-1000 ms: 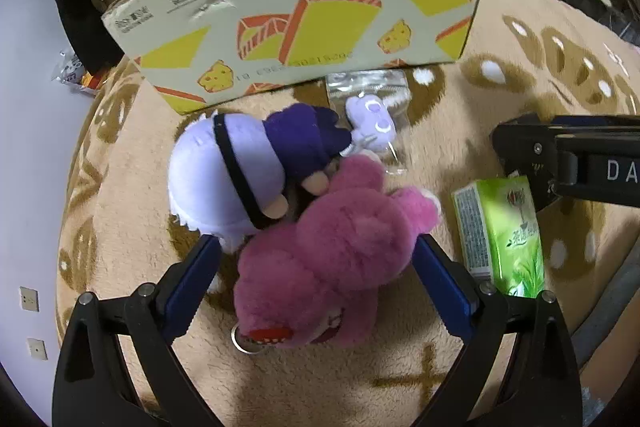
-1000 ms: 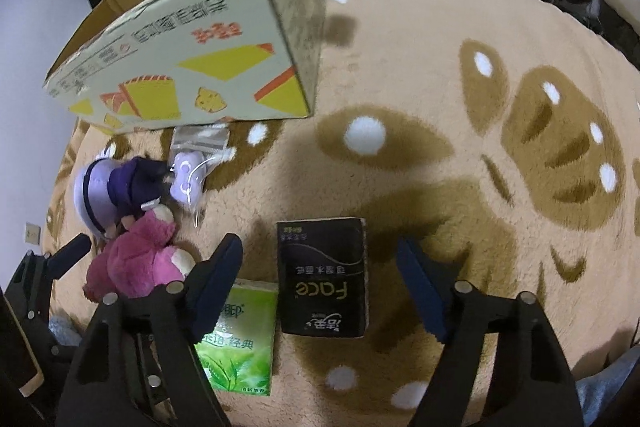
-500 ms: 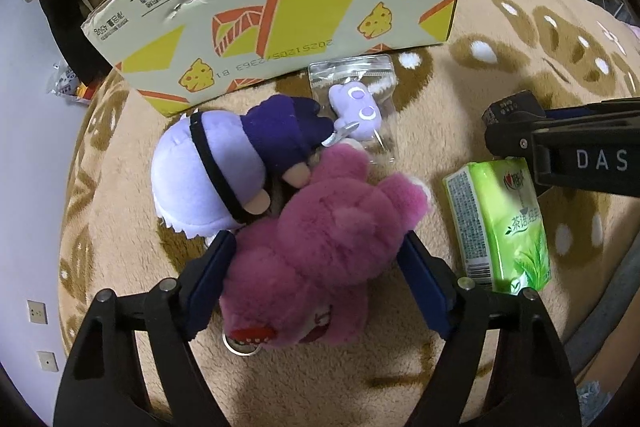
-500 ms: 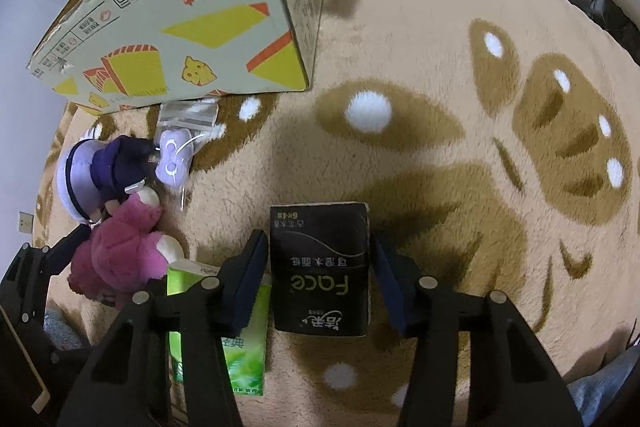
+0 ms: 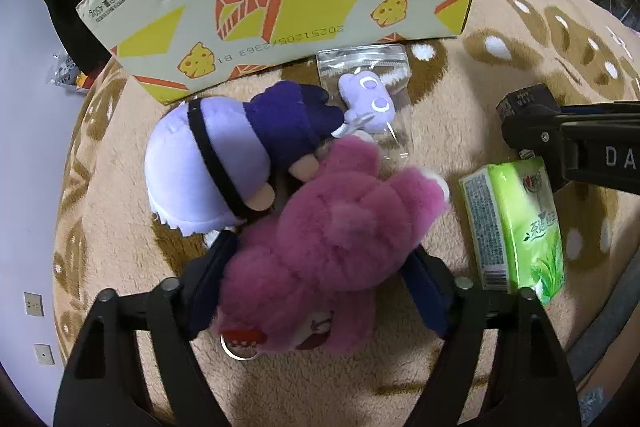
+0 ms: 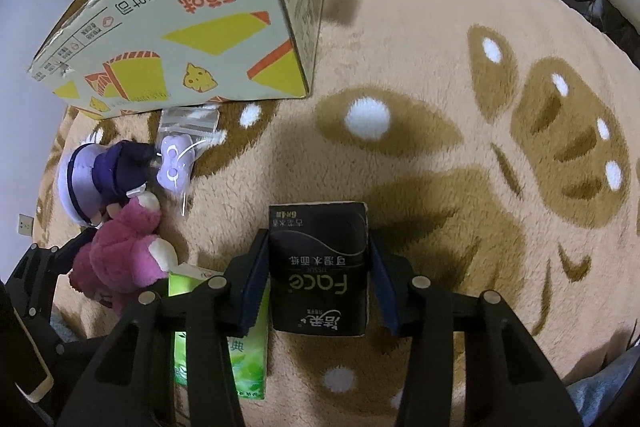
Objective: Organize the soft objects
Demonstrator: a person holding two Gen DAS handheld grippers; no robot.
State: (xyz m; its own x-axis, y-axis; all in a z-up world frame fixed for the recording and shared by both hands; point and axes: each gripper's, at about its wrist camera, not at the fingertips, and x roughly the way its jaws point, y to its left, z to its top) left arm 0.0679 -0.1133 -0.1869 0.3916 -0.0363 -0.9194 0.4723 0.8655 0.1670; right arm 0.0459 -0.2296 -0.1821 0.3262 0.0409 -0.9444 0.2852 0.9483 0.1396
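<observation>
My left gripper point(image 5: 320, 291) and right gripper point(image 6: 318, 283) are showing black frames, blue finger pads point(image 6: 254, 283), silver screws, white lettering

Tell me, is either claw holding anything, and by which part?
Left claw squeezes the pink plush bear around its body; right claw grips the black tissue pack by its long sides.

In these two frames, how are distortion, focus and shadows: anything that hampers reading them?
Left wrist view: strong fisheye bowing of the cardboard box, dark corner vignette; the pink plush between the left gripper fingers looks soft. Right wrist view: same bowing; the black tissue pack is sharp, gripper shadows darken the rug.
</observation>
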